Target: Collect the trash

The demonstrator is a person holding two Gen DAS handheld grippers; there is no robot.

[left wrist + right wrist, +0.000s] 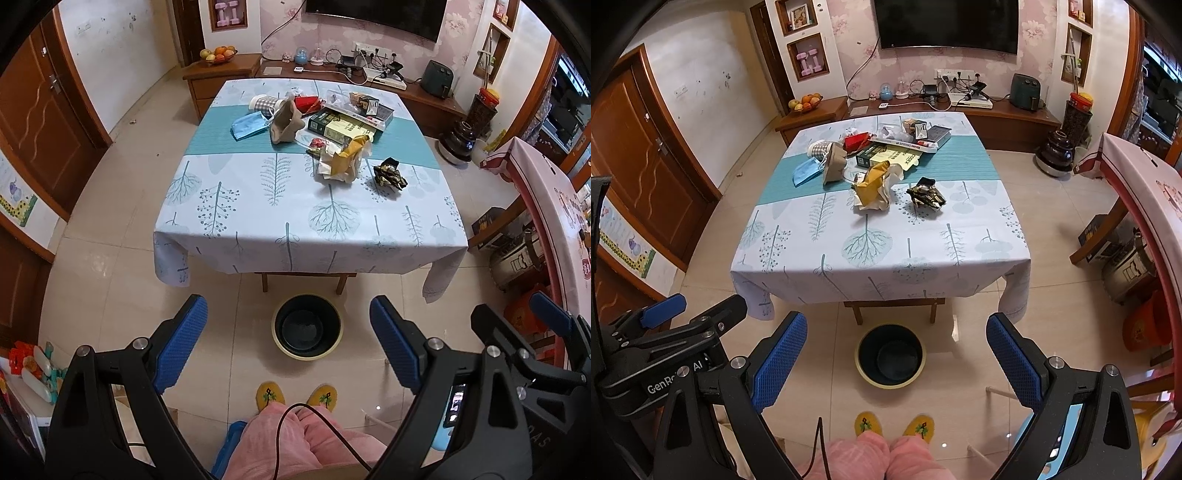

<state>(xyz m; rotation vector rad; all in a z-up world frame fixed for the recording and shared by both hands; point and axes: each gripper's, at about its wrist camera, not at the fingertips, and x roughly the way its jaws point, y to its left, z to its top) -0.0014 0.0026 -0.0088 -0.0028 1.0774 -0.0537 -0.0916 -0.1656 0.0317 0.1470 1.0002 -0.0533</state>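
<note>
Tongs held wide apart above the floor, trash waiting on the table ahead.

Left tongs (288, 345) and right tongs (895, 363) both hang with their blue pads spread and nothing between them, side by side over the person's yellow slippers (868, 424). Just beyond, a black trash bin (307, 328) with a pale rim stands on the tiled floor at the near edge of the table (258, 236), which wears a tree-print cloth. On the cloth, a crumpled black-and-gold wrapper (926, 194) lies apart to the right of a yellow-and-white crumpled paper heap (875, 188). Farther back a blue face mask (249, 125) sits by a brown paper bag (285, 122), with flat boxes (345, 123) clustered behind on the teal runner.
</note>
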